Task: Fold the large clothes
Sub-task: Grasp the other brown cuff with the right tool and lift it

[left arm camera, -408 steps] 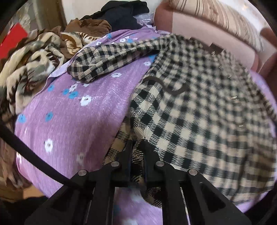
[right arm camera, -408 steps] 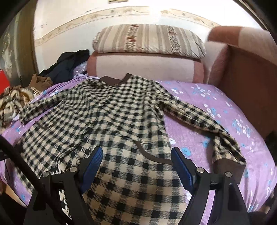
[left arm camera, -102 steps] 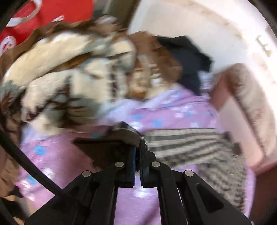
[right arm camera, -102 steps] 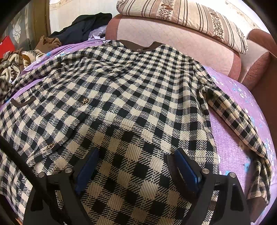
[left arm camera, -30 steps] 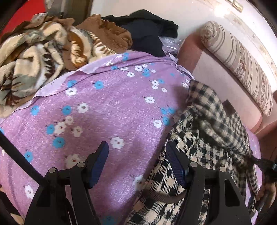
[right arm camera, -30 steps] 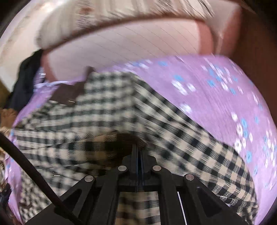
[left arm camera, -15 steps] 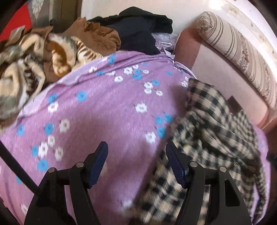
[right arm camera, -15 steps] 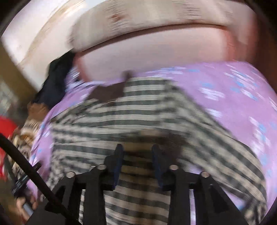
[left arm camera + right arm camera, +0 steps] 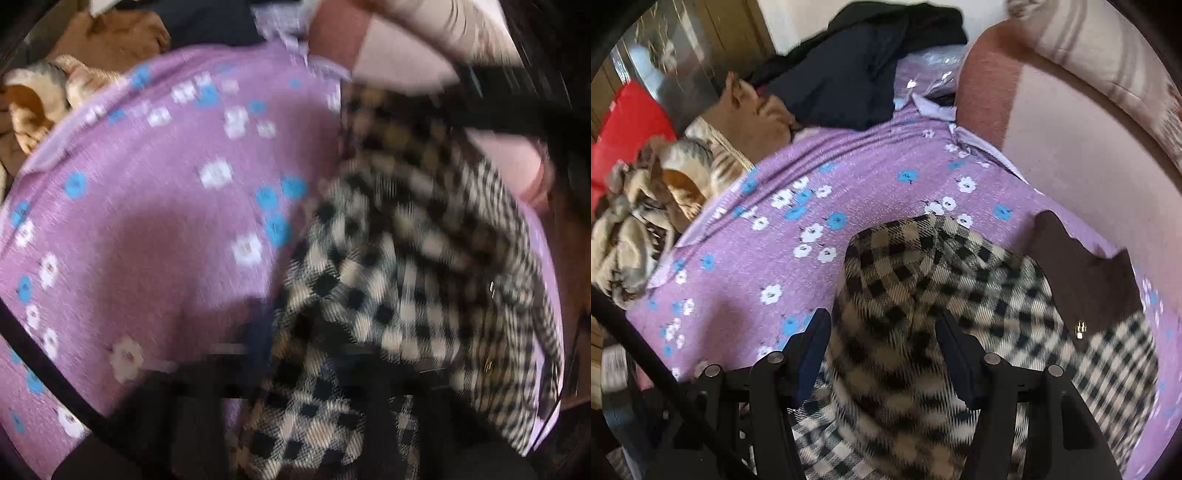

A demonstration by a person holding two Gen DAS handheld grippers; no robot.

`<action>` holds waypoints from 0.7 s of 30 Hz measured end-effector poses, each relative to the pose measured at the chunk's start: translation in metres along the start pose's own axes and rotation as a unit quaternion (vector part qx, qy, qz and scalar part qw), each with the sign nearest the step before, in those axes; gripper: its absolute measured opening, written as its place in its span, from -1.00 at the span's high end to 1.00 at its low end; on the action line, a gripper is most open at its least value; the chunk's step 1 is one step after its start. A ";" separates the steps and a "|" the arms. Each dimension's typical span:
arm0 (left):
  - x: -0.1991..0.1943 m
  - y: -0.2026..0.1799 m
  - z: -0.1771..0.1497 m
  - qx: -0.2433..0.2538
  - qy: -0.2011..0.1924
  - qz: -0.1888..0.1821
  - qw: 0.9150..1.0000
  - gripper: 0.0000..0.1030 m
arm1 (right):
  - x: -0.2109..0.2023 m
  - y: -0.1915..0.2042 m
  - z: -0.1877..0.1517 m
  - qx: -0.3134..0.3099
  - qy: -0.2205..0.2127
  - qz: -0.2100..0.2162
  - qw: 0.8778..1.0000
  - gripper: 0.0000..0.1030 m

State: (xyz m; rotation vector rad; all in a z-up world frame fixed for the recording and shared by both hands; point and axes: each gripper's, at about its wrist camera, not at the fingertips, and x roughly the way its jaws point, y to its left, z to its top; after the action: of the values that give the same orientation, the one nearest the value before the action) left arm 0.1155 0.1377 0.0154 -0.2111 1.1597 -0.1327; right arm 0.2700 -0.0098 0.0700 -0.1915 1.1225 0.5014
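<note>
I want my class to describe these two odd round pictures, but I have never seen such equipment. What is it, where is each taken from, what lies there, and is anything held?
No robot here: a person holds tongs in each hand, each with a wide-angle camera looking along its two fingers. One picture comes from the left tongs, the other from the right tongs. Both look down on a purple flowered sheet where a checked coat lies partly folded; other clothes are piled behind. The right tongs are open, their jaws just having been opening, a fold of coat between them unpinched. The left tongs are shut by the coat's edge; blur hides whether they pinch it.
</note>
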 end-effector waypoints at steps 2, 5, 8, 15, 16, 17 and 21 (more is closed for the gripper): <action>-0.003 -0.002 -0.002 0.007 -0.004 0.000 1.000 0.92 | 0.010 -0.003 0.008 0.002 0.021 0.029 0.999 0.35; -0.008 -0.002 -0.008 0.004 0.003 -0.016 1.000 0.93 | 0.018 -0.004 0.020 -0.007 0.032 0.037 0.999 0.92; -0.015 -0.002 -0.014 -0.001 0.002 -0.024 1.000 0.93 | 0.027 -0.003 0.035 -0.020 0.026 -0.011 0.999 0.93; -0.026 0.003 -0.022 -0.002 -0.005 -0.026 1.000 0.93 | 0.062 -0.022 0.076 0.016 -0.001 -0.051 0.999 0.93; -0.026 0.004 -0.022 -0.001 -0.005 -0.024 1.000 0.93 | 0.070 -0.022 0.078 0.015 0.002 -0.054 0.998 0.93; -0.025 0.001 -0.024 -0.001 -0.006 -0.023 1.000 0.93 | 0.078 -0.022 0.079 0.015 0.007 -0.058 0.998 0.93; -0.026 0.003 -0.025 -0.005 -0.004 -0.017 1.000 0.93 | 0.105 -0.026 0.073 0.021 0.015 -0.069 0.997 0.93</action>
State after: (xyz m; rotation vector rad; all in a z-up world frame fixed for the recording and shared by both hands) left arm 0.0822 0.1439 0.0285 -0.2407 1.1493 -0.1555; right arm 0.3774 0.0268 0.0048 -0.2386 1.1402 0.3532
